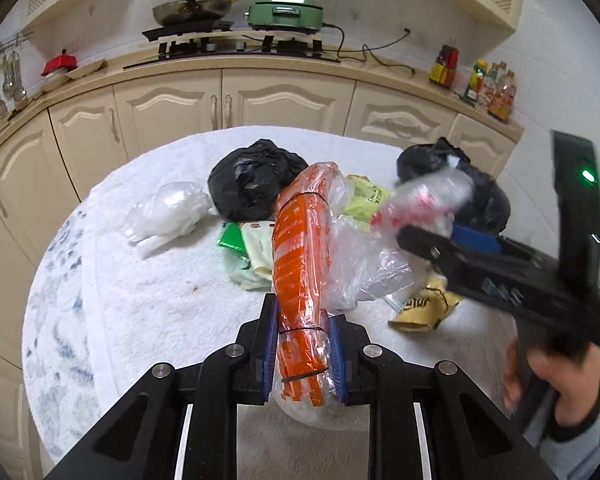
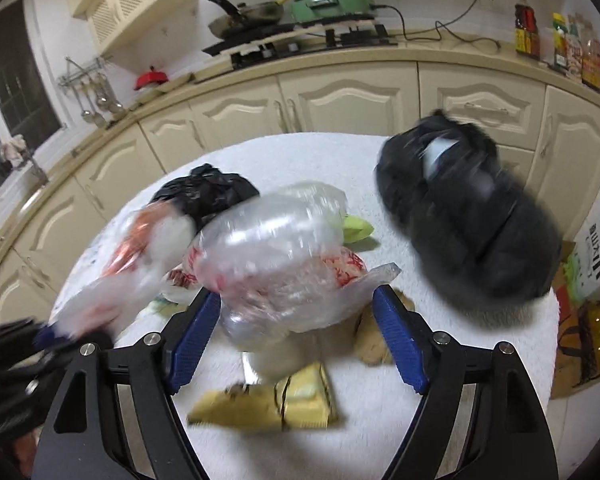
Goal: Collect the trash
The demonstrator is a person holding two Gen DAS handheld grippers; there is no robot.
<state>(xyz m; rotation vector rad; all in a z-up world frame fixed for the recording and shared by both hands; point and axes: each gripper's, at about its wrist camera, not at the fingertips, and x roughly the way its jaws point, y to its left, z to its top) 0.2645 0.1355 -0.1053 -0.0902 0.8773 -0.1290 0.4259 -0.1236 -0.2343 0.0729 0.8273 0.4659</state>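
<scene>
A long clear bag with orange printed strips (image 1: 300,232) is clamped at its lower end by my left gripper (image 1: 302,312), which holds it above the table; the right wrist view shows it blurred (image 2: 140,248). A puffy clear plastic bag with red print (image 2: 276,256) bulges between the blue pads (image 2: 396,332) of my right gripper (image 2: 296,296), whose jaws stand wide. The bag is blurred while the fingers are sharp, and I see no squeeze on it. From the left wrist view that bag (image 1: 424,200) sits at the tip of the right gripper (image 1: 428,232), held by a hand (image 1: 552,380).
On the white towel-covered round table (image 1: 160,300) lie two tied black bags (image 1: 252,184) (image 1: 480,200), a crumpled clear bag (image 1: 168,212), a green packet (image 1: 232,238) and a yellow wrapper (image 2: 268,404). Cream cabinets and a counter with a stove run behind. Boxes (image 2: 596,256) stand at the right.
</scene>
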